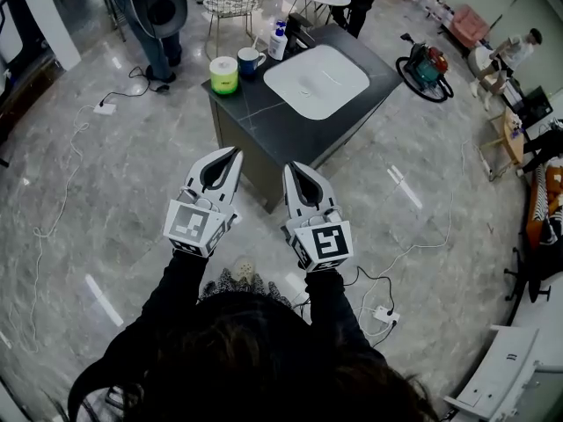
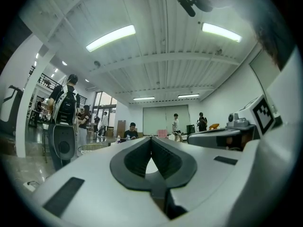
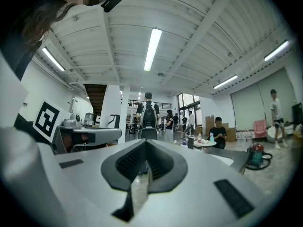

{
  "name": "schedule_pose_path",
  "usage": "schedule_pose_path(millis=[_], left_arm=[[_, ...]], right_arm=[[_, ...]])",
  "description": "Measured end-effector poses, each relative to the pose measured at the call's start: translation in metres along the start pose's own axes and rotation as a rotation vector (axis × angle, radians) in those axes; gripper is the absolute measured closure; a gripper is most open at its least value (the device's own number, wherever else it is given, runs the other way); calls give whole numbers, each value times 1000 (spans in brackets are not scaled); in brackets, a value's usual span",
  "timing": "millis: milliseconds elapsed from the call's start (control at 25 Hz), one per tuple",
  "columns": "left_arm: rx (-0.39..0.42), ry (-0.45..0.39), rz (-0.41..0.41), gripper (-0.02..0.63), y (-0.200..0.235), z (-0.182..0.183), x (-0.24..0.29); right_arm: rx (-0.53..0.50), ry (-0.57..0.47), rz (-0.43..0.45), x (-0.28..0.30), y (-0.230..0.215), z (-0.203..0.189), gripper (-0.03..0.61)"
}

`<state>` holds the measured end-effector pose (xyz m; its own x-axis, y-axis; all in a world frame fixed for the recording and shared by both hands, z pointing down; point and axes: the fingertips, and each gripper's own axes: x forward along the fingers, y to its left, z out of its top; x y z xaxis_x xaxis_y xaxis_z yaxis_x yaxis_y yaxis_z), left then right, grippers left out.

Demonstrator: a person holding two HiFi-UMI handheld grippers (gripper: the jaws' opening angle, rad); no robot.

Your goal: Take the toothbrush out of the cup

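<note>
In the head view a dark blue cup (image 1: pixel 250 61) stands at the far left corner of a dark counter (image 1: pixel 352 112), with a thin pale toothbrush (image 1: pixel 257 41) sticking up out of it. Both grippers hang over the floor well short of the counter, level and pointing towards it. My left gripper (image 1: pixel 236 152) is shut, its dark pads meeting at the tips with nothing between them (image 2: pixel 151 138). My right gripper (image 1: pixel 288 167) is beside it, also shut and empty (image 3: pixel 146 142). Neither touches the cup.
A white basin (image 1: pixel 317 79) is set into the counter. A yellow-green tub (image 1: pixel 224 75) and a white bottle (image 1: pixel 279 42) flank the cup. Cables and power strips (image 1: pixel 105 108) (image 1: pixel 385 315) lie on the floor. A person (image 1: pixel 158 16) stands behind the counter; a red machine (image 1: pixel 425 67) sits to the right.
</note>
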<state>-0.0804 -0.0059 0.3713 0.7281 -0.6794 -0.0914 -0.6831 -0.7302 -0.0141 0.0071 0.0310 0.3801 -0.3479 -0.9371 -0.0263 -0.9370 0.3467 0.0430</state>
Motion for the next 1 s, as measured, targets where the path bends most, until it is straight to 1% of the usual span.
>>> schedule_pose_path(millis=[360,600,840,1000], left_arm=[[5,11,-34,604,25,-3,35],[-4,16,-48,604,39,-8,54],[-14,20,-80,604,37,-13,70],[-22,14,-98,604,33,-12,78]], right_arm=[[-7,0,-15,40,-18,2,574],[-19,12,-36,55,-30,0,574],[-20,25,-73,57,-45,-3,574],[-21,22,-81,57,-52,-2,574]])
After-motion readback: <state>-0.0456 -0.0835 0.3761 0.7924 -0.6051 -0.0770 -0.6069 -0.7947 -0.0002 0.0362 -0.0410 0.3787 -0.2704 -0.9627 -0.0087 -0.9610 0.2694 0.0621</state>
